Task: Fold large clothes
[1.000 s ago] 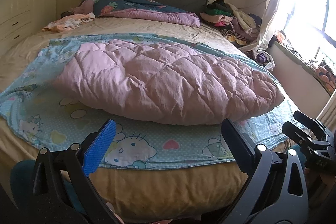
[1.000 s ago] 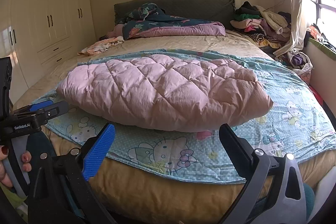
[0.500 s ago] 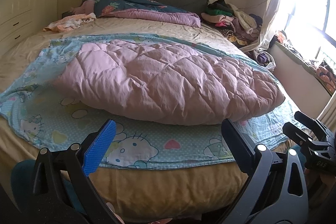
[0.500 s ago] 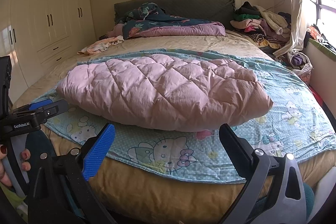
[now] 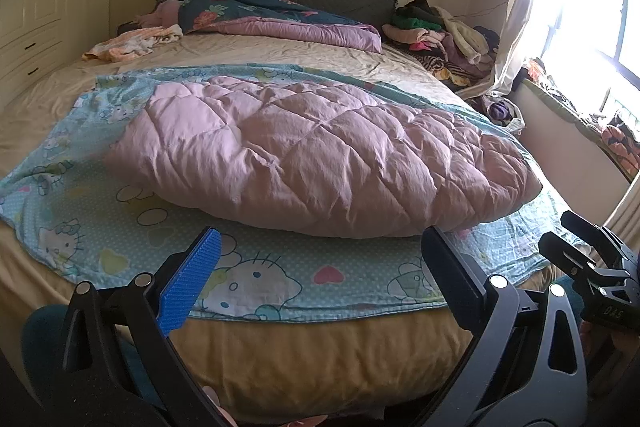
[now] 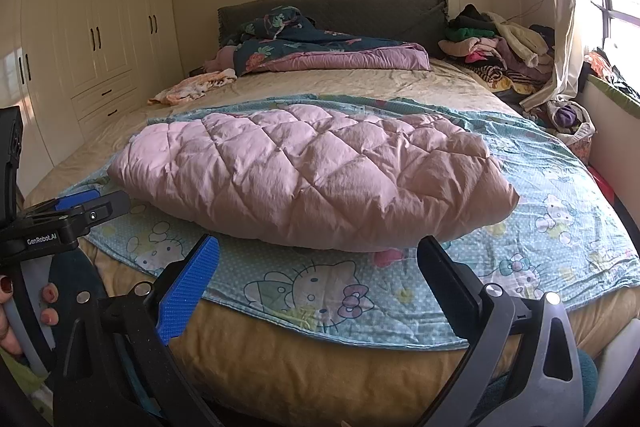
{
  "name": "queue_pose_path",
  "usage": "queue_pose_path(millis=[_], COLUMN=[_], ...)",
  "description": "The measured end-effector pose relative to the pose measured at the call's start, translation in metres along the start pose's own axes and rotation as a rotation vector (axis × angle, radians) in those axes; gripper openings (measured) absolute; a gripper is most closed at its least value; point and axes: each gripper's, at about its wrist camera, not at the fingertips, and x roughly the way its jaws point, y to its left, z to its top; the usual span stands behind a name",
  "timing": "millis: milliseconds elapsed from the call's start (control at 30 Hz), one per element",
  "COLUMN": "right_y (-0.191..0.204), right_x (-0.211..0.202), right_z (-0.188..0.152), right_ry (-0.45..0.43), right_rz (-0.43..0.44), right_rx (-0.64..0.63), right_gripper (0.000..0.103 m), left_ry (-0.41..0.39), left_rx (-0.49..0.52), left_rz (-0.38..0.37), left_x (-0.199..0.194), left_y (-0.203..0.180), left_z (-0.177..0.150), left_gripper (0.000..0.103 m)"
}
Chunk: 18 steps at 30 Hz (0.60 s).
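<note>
Lying crosswise on the bed (image 5: 280, 359), pink quilted garment (image 5: 320, 155) spans left-right.

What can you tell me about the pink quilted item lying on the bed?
The pink quilted item is a puffy padded piece stitched in diamond shapes, of soft, slightly wrinkled fabric. It lies folded into a long, thick bundle across the bed, resting on a light blue cartoon-print sheet. Neither tool touches it; both are open and short of it.
</note>
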Motion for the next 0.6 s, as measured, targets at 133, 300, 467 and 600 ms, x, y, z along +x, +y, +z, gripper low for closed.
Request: queue_pose_path(millis=[133, 300, 467, 600], right_y=[0.0001, 0.0005, 0.0009, 0.0014], right_x=[0.0002, 0.0002, 0.0000, 0.0001], right_z=[-0.0001, -0.0001, -0.0001, -0.0001], right_ry=[0.000, 0.000, 0.000, 0.002], right_rz=[-0.001, -0.001, -0.003, -0.004], right_rx=[0.001, 0.000, -0.002, -0.006], right_gripper=[0.099, 0.099, 0.099, 0.099], left_ry=[-0.002, 0.000, 0.000, 0.001], left_rx=[0.002, 0.003, 0.005, 0.006], left_rz=[0.000, 0.004, 0.004, 0.007], left_x=[-0.0005, -0.0010, -0.0026, -0.0023], left_y=[-0.0003, 0.0006, 0.0017, 0.0024], left_z=[0.0002, -0.0001, -0.0003, -0.0007], left_gripper=[0.094, 0.094, 0.094, 0.094])
